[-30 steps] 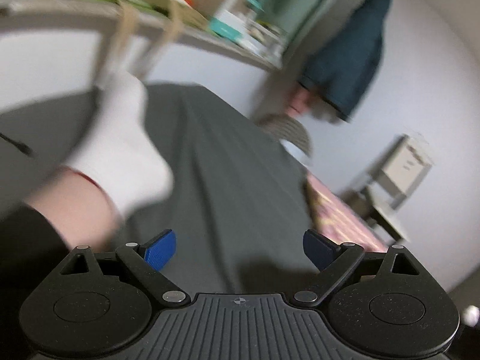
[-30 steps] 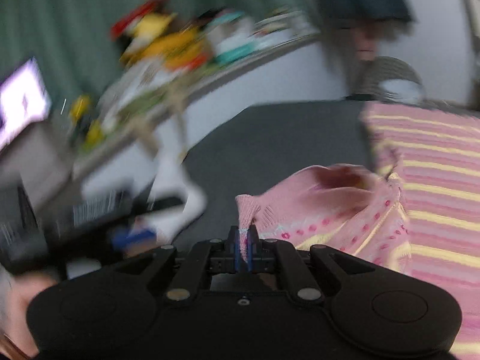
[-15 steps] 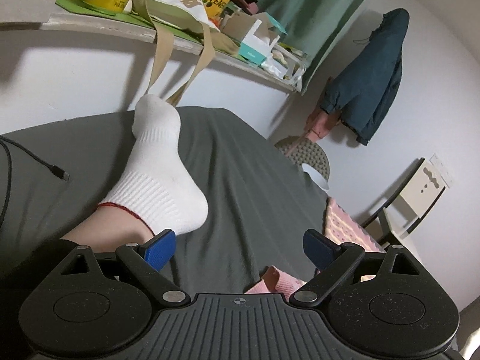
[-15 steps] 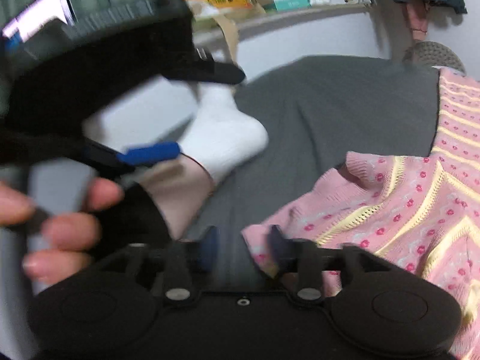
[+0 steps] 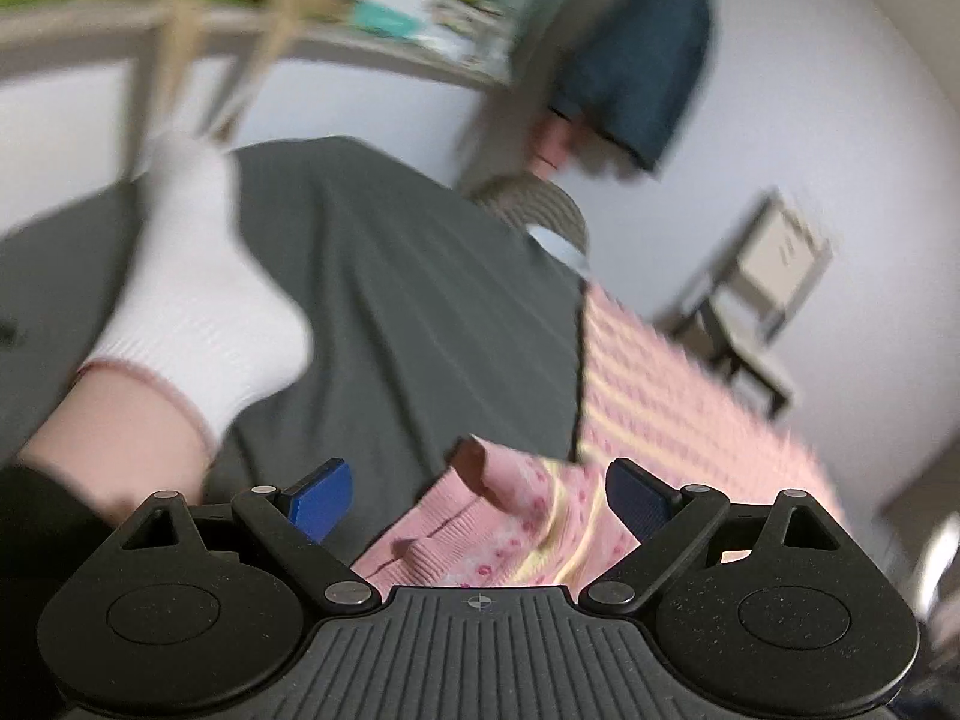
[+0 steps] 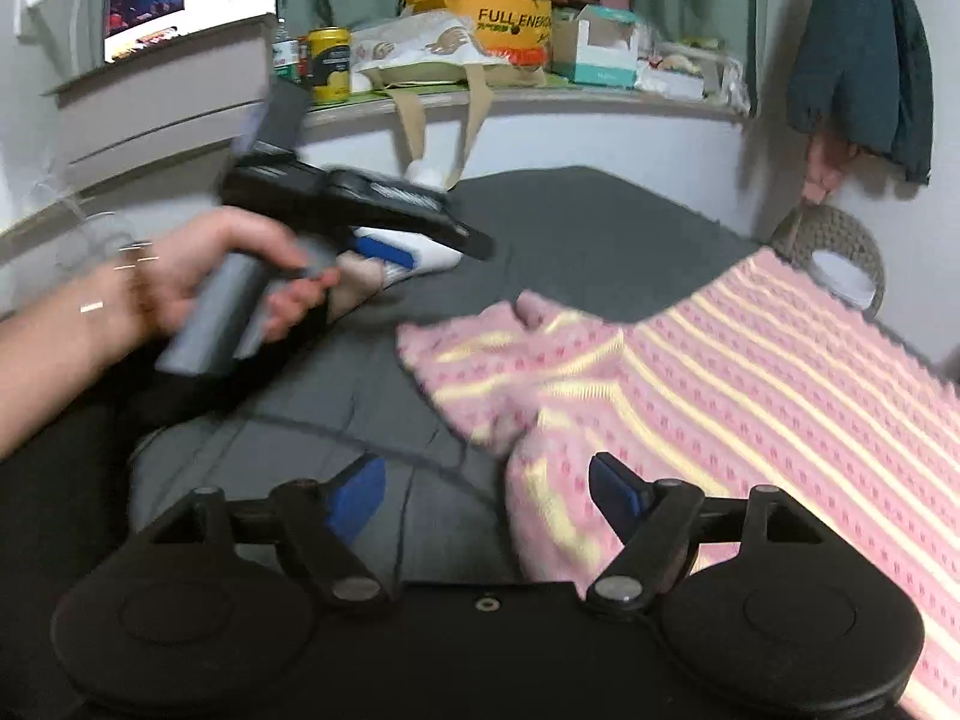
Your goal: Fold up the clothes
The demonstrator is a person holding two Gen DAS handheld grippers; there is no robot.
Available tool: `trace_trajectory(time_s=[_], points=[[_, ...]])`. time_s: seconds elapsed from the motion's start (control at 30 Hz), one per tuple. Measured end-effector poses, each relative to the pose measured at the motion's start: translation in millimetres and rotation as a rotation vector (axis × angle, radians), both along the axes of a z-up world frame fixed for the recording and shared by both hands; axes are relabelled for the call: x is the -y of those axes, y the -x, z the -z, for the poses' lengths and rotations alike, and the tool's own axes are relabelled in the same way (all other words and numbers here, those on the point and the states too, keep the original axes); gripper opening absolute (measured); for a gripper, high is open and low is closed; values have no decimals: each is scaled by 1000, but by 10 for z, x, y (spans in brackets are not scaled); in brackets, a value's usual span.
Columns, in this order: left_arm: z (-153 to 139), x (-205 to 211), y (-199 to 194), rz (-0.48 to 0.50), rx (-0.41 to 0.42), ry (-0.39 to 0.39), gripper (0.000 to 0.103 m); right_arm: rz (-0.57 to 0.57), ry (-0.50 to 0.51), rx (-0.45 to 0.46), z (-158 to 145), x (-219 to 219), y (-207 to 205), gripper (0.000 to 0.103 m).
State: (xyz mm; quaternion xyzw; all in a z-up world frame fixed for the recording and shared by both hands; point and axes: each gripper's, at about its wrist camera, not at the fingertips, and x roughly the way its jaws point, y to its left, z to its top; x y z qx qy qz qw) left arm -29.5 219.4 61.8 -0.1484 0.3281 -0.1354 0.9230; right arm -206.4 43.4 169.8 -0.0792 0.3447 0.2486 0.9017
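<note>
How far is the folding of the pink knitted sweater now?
Barely begun. One sleeve of the pink and yellow striped knitted sweater lies bunched across its body on the grey bed sheet. Nothing is in hand: the left gripper and right gripper are open. All neat folds remain.

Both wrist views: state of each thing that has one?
Left gripper: open, empty.
Right gripper: open, empty.
Sweater: spread on the bed, sleeve bunched, not folded.
Screen: on.
Jacket: hanging on the wall.
Box: open.
</note>
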Motion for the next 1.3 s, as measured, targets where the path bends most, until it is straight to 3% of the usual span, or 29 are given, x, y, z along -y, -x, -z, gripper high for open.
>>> trace_trajectory(time_s=[0.1,0.13,0.2,0.3,0.43,0.53,0.6,0.7,0.77,0.8,0.83,1.07,1.17,1.23,1.3], points=[[5,345,-108,117,76,-284,92,-14,-37,-40,-56,114,122,73],[17,431,-160,165,87,-353,81,-20,-49,-48,-84,149,153,73],[60,518,-280,239,64,-395,63,5,-73,-60,-93,226,191,73],[136,590,-377,293,39,-378,48,48,-170,-119,3,324,164,73],[185,641,-501,318,5,-341,44,65,-272,-188,184,351,94,73],[232,518,-630,284,-57,-233,36,61,-306,-223,297,339,61,73],[286,421,-708,268,-99,-135,35,60,-336,-250,350,344,48,73],[383,306,-801,256,-149,13,26,60,-387,-295,417,352,29,73],[448,285,-855,249,-167,69,19,59,-394,-306,450,338,18,73],[474,293,-882,245,-171,78,7,58,-397,-311,466,330,12,73],[487,314,-901,239,-163,61,3,57,-400,-317,482,323,6,73],[448,422,-983,205,-103,-148,1,93,-427,-337,550,324,-59,74],[422,462,-1016,193,-80,-240,1,92,-389,-322,557,258,-73,74],[424,468,-1031,197,-86,-247,2,79,-348,-297,543,192,-66,74],[389,394,-1044,198,-126,-206,2,61,-319,-273,520,141,-46,74]])
